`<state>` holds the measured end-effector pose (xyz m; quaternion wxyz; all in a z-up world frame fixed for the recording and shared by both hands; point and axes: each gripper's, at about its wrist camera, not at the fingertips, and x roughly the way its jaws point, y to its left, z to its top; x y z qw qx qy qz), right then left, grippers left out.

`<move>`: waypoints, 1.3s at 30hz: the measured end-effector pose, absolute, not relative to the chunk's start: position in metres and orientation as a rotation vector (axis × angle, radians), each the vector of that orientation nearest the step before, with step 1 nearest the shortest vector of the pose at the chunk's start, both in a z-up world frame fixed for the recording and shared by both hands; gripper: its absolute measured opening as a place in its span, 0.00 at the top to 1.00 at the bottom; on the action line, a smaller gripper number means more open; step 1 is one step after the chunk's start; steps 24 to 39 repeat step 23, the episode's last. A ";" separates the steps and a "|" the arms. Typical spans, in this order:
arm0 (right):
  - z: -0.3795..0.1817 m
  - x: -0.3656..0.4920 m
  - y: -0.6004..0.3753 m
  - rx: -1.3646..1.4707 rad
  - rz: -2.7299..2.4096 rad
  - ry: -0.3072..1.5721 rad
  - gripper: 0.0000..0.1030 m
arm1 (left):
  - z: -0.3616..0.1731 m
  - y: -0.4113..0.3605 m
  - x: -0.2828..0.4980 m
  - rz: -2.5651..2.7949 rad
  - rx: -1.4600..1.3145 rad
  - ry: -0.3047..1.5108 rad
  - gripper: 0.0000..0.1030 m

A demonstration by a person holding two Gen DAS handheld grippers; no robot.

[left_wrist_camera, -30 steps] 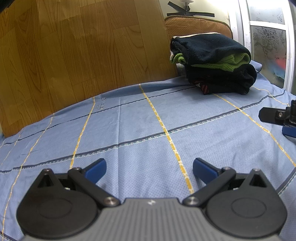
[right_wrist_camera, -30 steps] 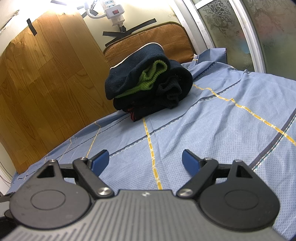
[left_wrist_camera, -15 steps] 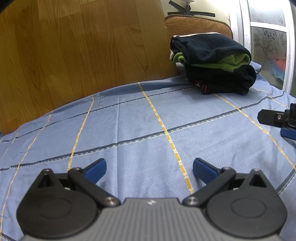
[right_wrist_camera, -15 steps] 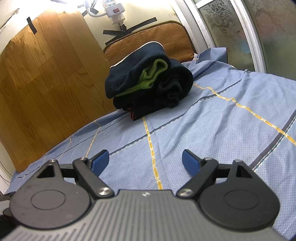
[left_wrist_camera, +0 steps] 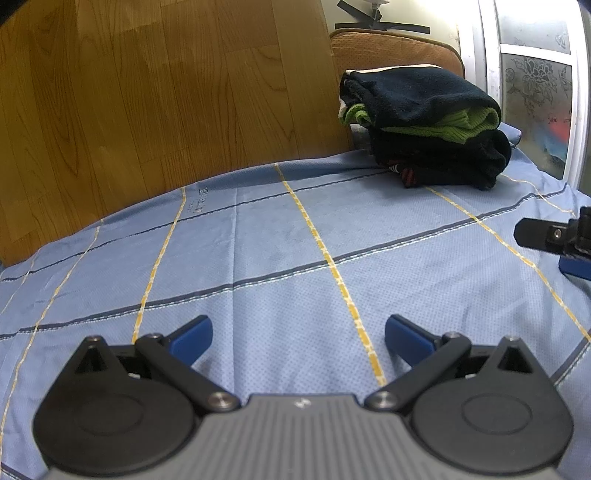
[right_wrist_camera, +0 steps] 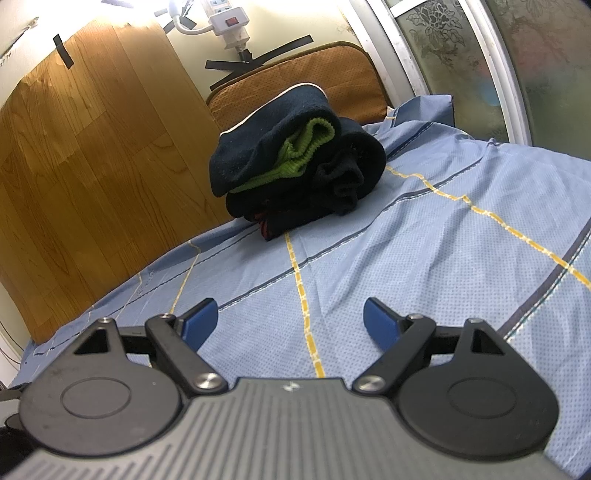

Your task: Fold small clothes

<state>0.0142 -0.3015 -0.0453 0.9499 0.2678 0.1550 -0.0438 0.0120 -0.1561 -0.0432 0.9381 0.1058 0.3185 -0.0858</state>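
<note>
A stack of folded small clothes (left_wrist_camera: 424,129), dark navy and black with a green garment between, sits at the far right of the blue checked cloth (left_wrist_camera: 280,240); it also shows in the right wrist view (right_wrist_camera: 295,173). My left gripper (left_wrist_camera: 298,334) is open and empty, low over the cloth, well short of the stack. My right gripper (right_wrist_camera: 290,319) is open and empty, pointing at the stack from a distance. One of its fingers (left_wrist_camera: 546,236) shows at the right edge of the left wrist view.
A wood-grain board (left_wrist_camera: 155,96) stands behind the cloth on the left. A brown cushion (right_wrist_camera: 332,74) leans behind the stack. A frosted glass door with a white frame (right_wrist_camera: 480,62) runs along the right. A power strip (right_wrist_camera: 225,18) hangs on the wall.
Both grippers have stayed open and empty. The left view has shifted slightly, the board and cloth sliding a little; the right gripper's view has barely moved.
</note>
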 end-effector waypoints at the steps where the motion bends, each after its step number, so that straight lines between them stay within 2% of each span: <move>1: -0.045 0.015 -0.301 0.544 -0.088 0.316 0.15 | -0.043 -0.156 0.012 -0.175 0.216 0.650 0.00; 39: -0.045 0.016 -0.302 0.543 -0.085 0.318 0.15 | -0.043 -0.156 0.010 -0.191 0.210 0.651 0.00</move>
